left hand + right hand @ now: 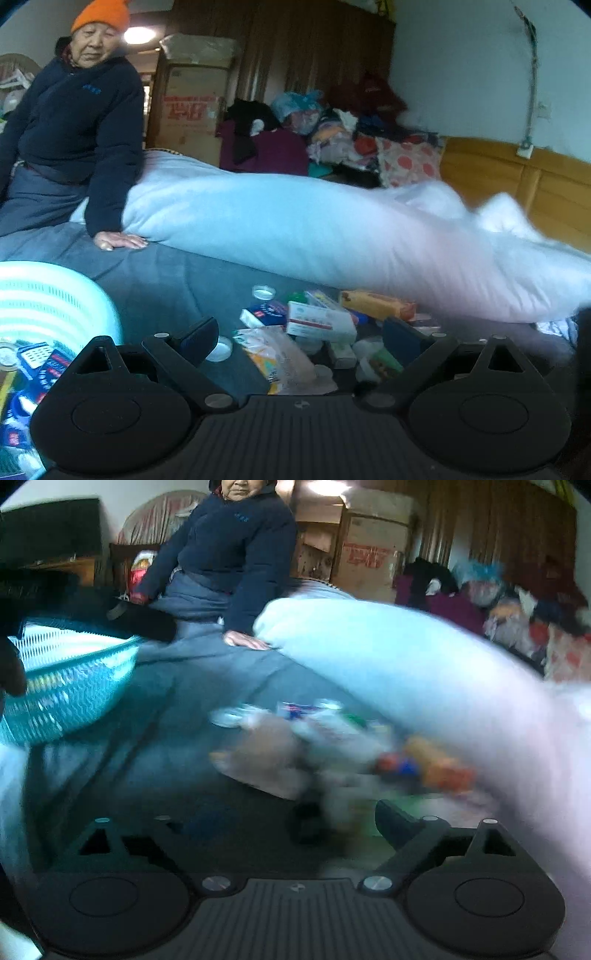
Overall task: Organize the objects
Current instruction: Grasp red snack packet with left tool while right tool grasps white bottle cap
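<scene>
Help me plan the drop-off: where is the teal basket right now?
In the left wrist view the teal basket sits at the far left on the grey bedspread, left of the pile of medicine boxes, already holding some packets.

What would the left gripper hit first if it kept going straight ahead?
Probably the crinkled clear plastic packet lying between the open left gripper fingers on the grey bedspread; the white medicine box lies just beyond. Depth is uncertain.

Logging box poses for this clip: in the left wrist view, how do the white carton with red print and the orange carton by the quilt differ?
The white carton with red print lies mid-pile on other packets, close ahead of the left gripper; the orange carton lies farther back, at the edge of the white quilt. The white one shows a broad face, the orange one a long narrow side. Both are closed boxes, still outside the pale green plastic basket.
</scene>
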Demonstrator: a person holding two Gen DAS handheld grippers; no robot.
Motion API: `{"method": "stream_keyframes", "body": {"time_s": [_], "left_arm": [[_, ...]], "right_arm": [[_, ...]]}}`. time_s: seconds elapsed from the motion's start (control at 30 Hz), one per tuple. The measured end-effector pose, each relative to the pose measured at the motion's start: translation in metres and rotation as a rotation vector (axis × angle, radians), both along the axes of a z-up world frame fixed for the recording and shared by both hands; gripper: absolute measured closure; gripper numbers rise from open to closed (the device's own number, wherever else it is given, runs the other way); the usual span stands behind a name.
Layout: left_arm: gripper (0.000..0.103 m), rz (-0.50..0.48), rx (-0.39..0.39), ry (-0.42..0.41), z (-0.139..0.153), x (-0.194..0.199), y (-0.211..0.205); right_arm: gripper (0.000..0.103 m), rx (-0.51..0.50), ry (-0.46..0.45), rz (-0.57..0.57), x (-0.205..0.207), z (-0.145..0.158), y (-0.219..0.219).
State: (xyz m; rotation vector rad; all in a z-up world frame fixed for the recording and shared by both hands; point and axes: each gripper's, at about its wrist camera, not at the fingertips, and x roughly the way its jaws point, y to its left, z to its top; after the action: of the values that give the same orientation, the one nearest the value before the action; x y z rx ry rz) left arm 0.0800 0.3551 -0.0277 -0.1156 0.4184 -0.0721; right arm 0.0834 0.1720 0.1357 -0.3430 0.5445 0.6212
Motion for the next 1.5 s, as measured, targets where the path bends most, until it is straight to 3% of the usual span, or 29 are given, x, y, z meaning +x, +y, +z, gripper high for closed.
{"method": "stream_keyframes", "body": {"time_s": [0.1,0.27,0.53,0.63,0.77,0.93,1.0,1.13,1.23,1.33,1.5], "left_arm": [[0.007,-0.065,-0.013,0.008,-0.006,0.005,-0.008],[0.008,-0.199,-0.012,0.048,-0.022,0.012,-0.033],[0.010,-0.341,0.023,0.107,-0.048,0.026,-0.060],[0.011,-0.385,0.030,0.125,-0.058,0.034,-0.068],[0.015,-0.449,0.063,0.146,-0.073,0.045,-0.083],[0.023,-0.594,0.159,0.151,-0.092,0.063,-0.117],[0.033,-0.651,0.186,0.149,-0.100,0.069,-0.132],[0.041,-0.745,0.231,0.153,-0.116,0.083,-0.160],[0.046,-0.813,0.298,0.151,-0.128,0.088,-0.178],[0.049,-0.844,0.312,0.165,-0.136,0.095,-0.186],[0.067,-0.877,0.327,0.191,-0.140,0.098,-0.197]], "right_arm": [[0.021,-0.145,0.027,0.041,0.028,0.002,-0.035],[0.035,-0.271,0.158,0.125,0.055,-0.015,-0.047],[0.049,-0.266,0.226,0.060,0.061,-0.033,-0.059],[0.063,-0.302,0.220,0.035,0.054,-0.040,-0.072],[0.070,-0.162,0.183,-0.050,0.036,-0.020,-0.099],[0.070,0.033,0.174,-0.216,0.008,0.002,-0.140],[0.070,0.079,0.190,-0.285,-0.001,-0.005,-0.157],[0.070,0.188,0.276,-0.425,-0.016,-0.028,-0.190],[0.070,0.165,0.298,-0.462,-0.024,-0.048,-0.197],[0.067,0.123,0.296,-0.436,-0.026,-0.056,-0.194],[0.065,0.090,0.296,-0.405,-0.023,-0.057,-0.189]]}}
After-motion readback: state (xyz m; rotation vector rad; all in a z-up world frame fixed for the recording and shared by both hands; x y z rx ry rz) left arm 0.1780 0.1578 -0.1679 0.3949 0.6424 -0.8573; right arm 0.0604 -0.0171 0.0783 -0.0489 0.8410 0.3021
